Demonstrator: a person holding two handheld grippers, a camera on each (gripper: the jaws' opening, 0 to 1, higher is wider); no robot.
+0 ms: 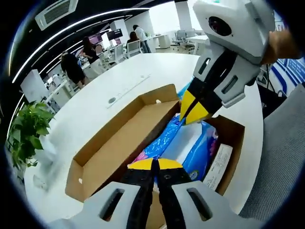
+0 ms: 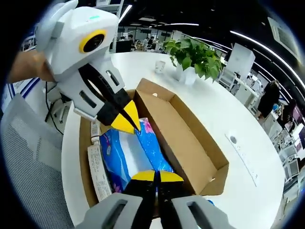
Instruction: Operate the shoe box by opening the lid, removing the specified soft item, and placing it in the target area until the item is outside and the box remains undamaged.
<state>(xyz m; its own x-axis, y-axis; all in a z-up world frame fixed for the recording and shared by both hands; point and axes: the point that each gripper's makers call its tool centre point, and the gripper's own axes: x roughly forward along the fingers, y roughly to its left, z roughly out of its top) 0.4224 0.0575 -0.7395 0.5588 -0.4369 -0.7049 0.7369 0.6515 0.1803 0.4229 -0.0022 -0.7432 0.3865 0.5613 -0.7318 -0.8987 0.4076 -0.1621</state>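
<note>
**Both grippers poised over the open shoe box**

The shoe box (image 1: 119, 143) is sitting open on the white tabletop (image 1: 143, 71), lid folded outward. The blue soft package (image 2: 128, 155) is lying inside. The left gripper (image 1: 155, 164) and right gripper (image 2: 157, 175) are hovering above it, fingers pressed together, gripping nothing.

Right gripper view. The open cardboard shoe box (image 2: 190, 138) lies on the white table (image 2: 224, 100), its lid folded outward. Inside lies a blue-and-white soft package (image 2: 131, 157). The right tool (image 2: 157, 175) rises with yellow tips together; the left tool (image 2: 128, 121) hangs over the package, tips together. A potted plant (image 2: 195, 55) stands far.
</note>
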